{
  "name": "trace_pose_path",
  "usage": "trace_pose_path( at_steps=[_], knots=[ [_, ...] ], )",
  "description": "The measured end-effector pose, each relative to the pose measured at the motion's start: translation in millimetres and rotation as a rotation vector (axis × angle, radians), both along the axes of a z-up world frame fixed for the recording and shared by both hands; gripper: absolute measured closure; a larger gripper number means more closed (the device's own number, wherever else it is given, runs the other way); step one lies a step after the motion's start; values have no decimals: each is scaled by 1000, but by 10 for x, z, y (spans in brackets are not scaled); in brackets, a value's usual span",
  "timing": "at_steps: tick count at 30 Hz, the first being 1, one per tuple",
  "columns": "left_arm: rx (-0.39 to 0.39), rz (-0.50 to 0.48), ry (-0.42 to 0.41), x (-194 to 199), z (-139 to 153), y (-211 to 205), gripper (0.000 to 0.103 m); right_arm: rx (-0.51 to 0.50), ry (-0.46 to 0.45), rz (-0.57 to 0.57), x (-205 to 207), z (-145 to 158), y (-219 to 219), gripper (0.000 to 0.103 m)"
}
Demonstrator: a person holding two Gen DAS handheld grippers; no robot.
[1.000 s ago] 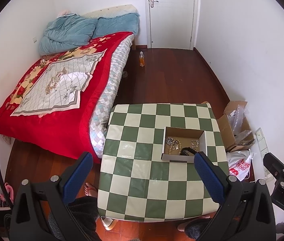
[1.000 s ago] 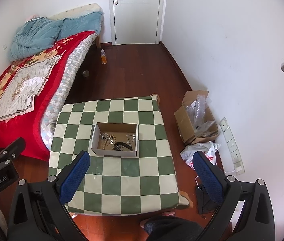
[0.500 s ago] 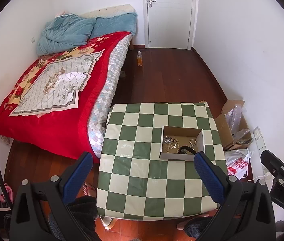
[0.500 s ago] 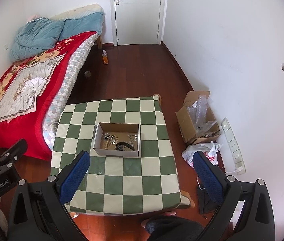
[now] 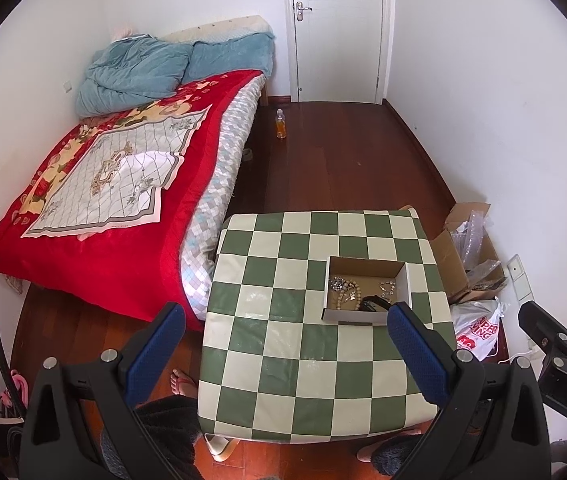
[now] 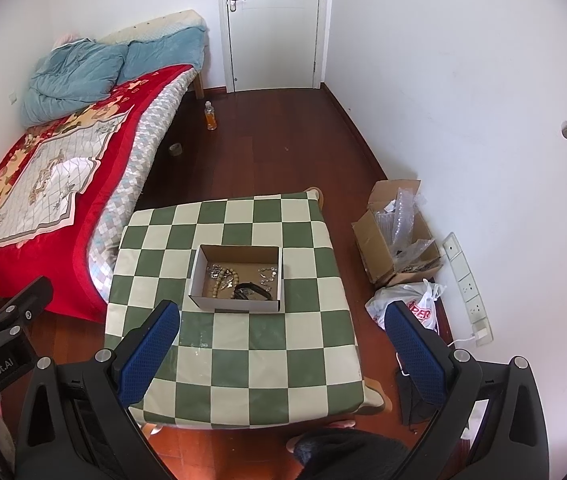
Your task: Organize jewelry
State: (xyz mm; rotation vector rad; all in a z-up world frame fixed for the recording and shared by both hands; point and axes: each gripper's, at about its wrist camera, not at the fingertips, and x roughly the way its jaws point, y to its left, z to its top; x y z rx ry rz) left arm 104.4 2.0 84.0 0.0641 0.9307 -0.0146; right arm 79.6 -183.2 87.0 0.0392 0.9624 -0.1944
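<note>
Two grippers hang high over the room, both spread wide and holding nothing; the left gripper [image 5: 283,338] has its blue pads [image 5: 154,346] far apart above the near edge of the tabletop [image 5: 295,364], and the right gripper [image 6: 283,336] is released just the same, its blue pads [image 6: 413,348] framing the checkered cloth from above; neither one touches anything. Below and ahead of them sits the cardboard box [image 6: 239,278], open-topped, resting flat on the green-and-cream tabletop, towards its middle in the right wrist view and towards its right side in the left wrist view; inside it lies the jewelry [image 6: 225,274], a tangle of beads and silvery chains on the box floor, with a dark band [image 6: 253,290] against the near wall; the pieces are too small to tell apart further. Out past the tabletop, a red quilted bed [image 5: 95,184] runs along the left wall with a blue duvet [image 5: 131,76] bunched at its head; a bottle [image 6: 211,116] of orange liquid stands upright on the wooden floor near the white door [image 6: 273,24]; to the right, a second carton [image 6: 397,236] stuffed with clear wrap sits by the wall, a white plastic bag [image 6: 411,306] just beside it.
</note>
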Motion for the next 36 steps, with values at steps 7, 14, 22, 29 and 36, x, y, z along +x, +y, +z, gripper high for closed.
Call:
trace_pose_path(
  at_steps=[7,14,22,29,36],
  knots=[
    [1,0,-2,6,2,4,0,2,-2,2,-3,8,20,0],
    [-1,-6,-12,3,32,-4,0,-5,-9,0,7,45,1,0],
    [-3,0,-16,0,44,-6,0,-6,-17,1,18,81,-3,0],
    [-1,1,-14,14,45,-11,0,-7,-18,6,32,88,3,0],
    [-21,2,-13,11,25,6,0,-7,-17,5,30,86,15,0]
  ],
)
